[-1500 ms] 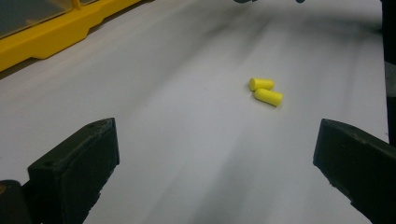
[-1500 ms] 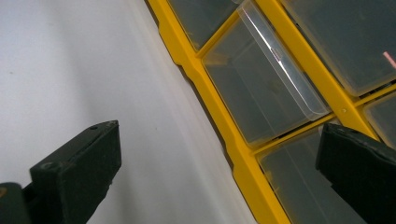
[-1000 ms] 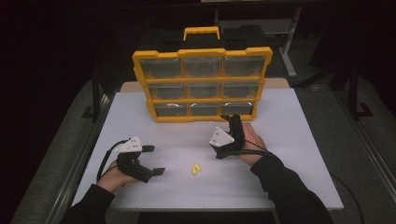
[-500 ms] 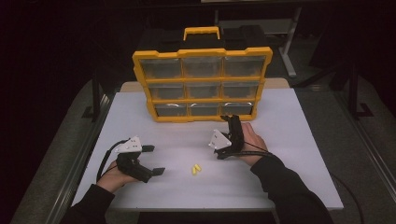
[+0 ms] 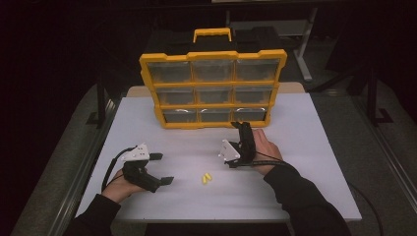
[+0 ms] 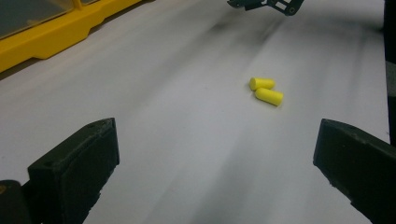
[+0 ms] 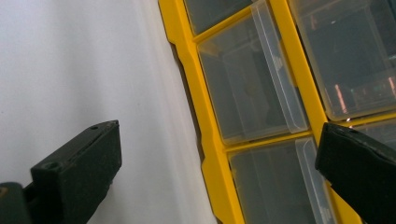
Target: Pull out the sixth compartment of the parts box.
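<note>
Your two yellow earplugs (image 5: 207,178) lie side by side on the white table (image 5: 305,147), touching each other, near its front edge and roughly midway between your two hands. In the left gripper view the earplugs (image 6: 266,90) sit ahead of the jaws and a little toward the right one, well clear of both, with bare tabletop between them and the jaw tips.

Your left gripper (image 5: 160,168) rests low over the table to the left of the earplugs, pointing across toward them. Its jaws stand wide apart and hold nothing; in its own view each black jaw sits at an outer edge with open table between.

Your right gripper (image 5: 243,127) is further back and to the right of the earplugs, its tip up close to the bottom row of the yellow organizer case (image 5: 213,88). In its own view the right gripper (image 7: 219,158) has its jaws spread wide and empty, one over the white table and the other over the case's front. Between them runs the yellow frame (image 7: 196,93) and the clear drawers (image 7: 252,74) of the lowest row; whether a jaw touches the case, you cannot tell.

The case stands upright at the back of the table, three rows of three clear drawers, with a yellow carry handle (image 5: 212,33) on top.
</note>
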Motion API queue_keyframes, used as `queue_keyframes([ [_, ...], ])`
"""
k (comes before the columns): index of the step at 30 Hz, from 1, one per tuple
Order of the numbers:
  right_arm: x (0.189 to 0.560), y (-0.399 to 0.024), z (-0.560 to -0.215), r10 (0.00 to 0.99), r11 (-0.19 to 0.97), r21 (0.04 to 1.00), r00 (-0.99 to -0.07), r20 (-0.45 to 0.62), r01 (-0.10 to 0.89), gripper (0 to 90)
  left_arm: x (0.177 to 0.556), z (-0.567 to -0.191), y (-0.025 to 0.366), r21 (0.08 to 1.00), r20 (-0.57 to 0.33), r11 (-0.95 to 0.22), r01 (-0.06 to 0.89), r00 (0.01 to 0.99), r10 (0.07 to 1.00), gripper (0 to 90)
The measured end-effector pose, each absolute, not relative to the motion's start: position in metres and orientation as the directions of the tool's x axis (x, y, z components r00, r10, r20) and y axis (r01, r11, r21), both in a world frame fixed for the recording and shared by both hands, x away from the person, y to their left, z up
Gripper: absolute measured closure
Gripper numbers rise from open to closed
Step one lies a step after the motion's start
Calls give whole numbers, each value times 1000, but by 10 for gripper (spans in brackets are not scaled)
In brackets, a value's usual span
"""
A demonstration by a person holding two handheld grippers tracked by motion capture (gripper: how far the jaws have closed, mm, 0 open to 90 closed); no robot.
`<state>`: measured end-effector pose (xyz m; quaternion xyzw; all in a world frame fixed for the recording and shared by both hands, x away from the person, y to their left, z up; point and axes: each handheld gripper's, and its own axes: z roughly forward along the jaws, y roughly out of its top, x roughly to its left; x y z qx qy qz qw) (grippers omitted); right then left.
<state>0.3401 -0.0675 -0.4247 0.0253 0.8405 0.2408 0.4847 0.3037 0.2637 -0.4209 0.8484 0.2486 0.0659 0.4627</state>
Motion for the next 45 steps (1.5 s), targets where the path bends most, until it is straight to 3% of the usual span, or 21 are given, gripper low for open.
queue_keyframes([
  [32,333,-61,-428,153,929,277,-426,-891,-244,0,304,-421,264,817,-116,-452,360,868,482,0],
  [45,330,-59,-430,57,946,164,-356,-933,-279,0,303,-421,264,817,-116,-451,360,868,484,0],
])
